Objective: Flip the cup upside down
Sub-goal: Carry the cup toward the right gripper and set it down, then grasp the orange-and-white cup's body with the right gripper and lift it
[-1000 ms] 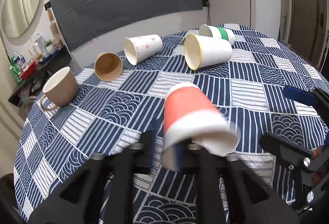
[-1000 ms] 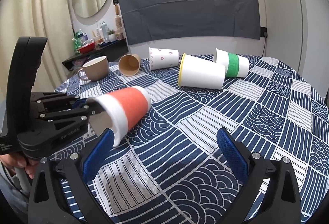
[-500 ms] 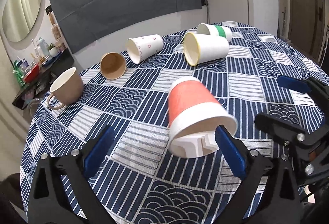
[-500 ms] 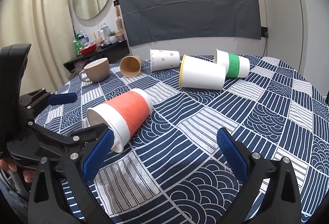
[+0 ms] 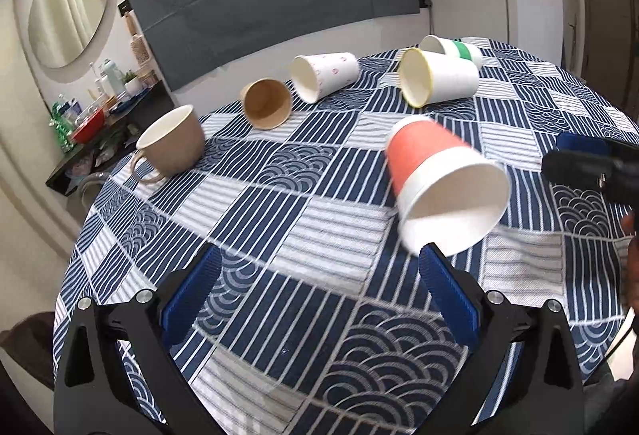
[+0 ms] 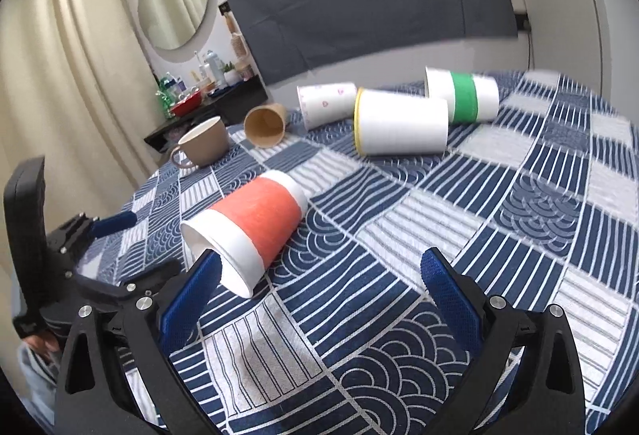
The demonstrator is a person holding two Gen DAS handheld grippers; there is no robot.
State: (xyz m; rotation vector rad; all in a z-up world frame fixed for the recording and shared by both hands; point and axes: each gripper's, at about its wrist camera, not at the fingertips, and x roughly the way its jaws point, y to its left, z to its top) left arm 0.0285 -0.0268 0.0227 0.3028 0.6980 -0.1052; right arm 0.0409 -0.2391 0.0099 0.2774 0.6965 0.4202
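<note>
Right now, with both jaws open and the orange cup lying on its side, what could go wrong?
The orange cup lies loose on its side with neither gripper holding it, so it may roll across the tablecloth. Its open mouth faces the left gripper, so a careless grab at the thin rim could crush it. The yellow-rimmed cup also lies on its side beyond it and could get knocked.

An orange-and-white paper cup (image 5: 435,175) on a navy-and-white wave-and-stripe patchwork tablecloth (image 5: 303,219); at 12 o'clock, a yellow-rimmed white cup (image 5: 439,82), green-banded cup (image 5: 459,50), pink-heart-printed cup (image 5: 325,76), brown kraft cup (image 5: 265,107), and beige mug (image 5: 171,145).
</note>
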